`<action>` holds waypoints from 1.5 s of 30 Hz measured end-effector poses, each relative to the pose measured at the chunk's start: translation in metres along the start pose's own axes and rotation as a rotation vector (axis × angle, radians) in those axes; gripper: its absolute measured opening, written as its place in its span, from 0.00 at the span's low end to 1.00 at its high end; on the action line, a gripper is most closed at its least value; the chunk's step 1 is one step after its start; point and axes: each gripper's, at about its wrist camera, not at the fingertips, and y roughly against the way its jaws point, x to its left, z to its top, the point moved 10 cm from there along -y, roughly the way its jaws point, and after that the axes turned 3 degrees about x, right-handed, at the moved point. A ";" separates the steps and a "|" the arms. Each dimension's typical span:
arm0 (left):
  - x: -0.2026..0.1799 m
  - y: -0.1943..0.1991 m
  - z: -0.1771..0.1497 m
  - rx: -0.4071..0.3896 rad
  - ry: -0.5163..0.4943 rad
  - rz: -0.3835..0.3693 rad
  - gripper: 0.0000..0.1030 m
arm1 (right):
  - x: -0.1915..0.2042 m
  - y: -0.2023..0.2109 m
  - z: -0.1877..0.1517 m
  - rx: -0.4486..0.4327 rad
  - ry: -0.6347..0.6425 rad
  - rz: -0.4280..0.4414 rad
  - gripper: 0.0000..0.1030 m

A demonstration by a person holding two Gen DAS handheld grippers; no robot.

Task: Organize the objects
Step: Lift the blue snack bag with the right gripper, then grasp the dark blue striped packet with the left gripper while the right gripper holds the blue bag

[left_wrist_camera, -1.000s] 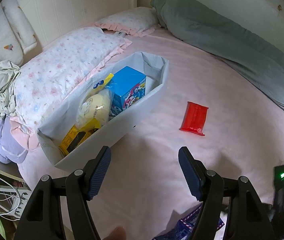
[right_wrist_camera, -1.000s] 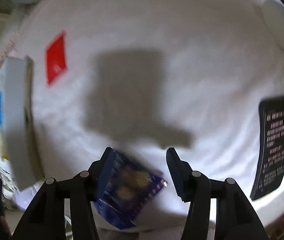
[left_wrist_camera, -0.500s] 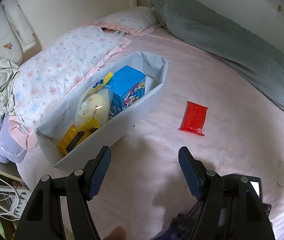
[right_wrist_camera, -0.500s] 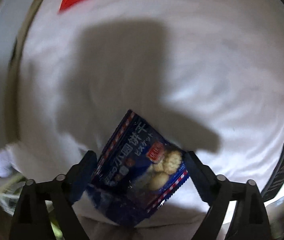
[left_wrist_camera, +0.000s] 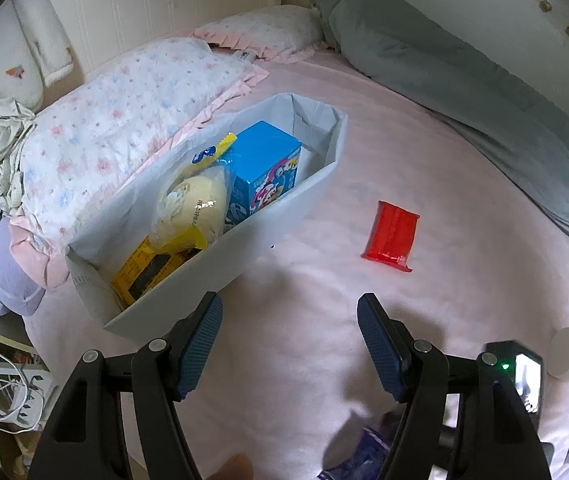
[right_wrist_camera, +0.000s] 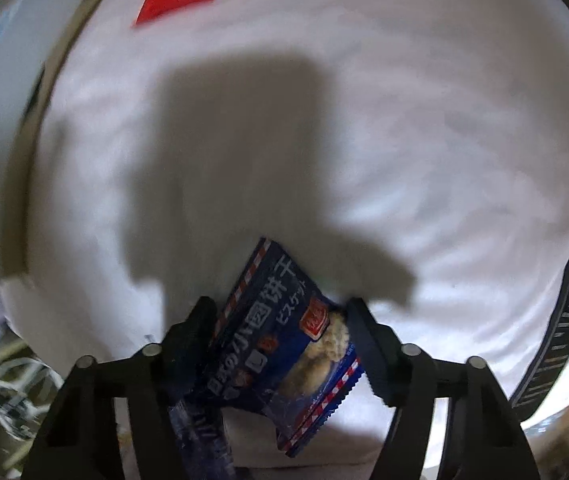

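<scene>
Here, right gripper (right_wrist_camera: 280,314) closing, dark blue foil biscuit packet (right_wrist_camera: 284,354) between its fingers, pads meeting packet edges above pale pink bedsheet (right_wrist_camera: 404,120). Left gripper (left_wrist_camera: 289,320) spread wide, nothing in it, over sheet beside grey fabric bin (left_wrist_camera: 284,224). Flat red plastic packet (left_wrist_camera: 391,236) lies right of bin, apart.

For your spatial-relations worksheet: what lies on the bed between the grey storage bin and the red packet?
Nothing: in the left wrist view only bare pink sheet separates the grey storage bin from the red packet.
</scene>
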 end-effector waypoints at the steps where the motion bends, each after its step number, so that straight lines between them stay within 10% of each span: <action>1: 0.000 0.001 0.000 -0.003 0.000 0.001 0.67 | -0.004 0.003 0.002 -0.014 -0.024 0.017 0.44; 23: -0.032 -0.006 -0.010 0.053 -0.085 -0.101 0.67 | 0.014 0.160 0.042 -0.292 -0.119 0.297 0.36; 36: -0.035 -0.027 -0.022 0.093 -0.183 -0.032 0.67 | 0.039 0.119 0.060 -0.263 -0.118 0.478 0.36; 45: -0.055 -0.038 -0.023 0.056 -0.316 -0.224 0.67 | -0.012 0.106 0.059 -0.261 -0.211 0.470 0.36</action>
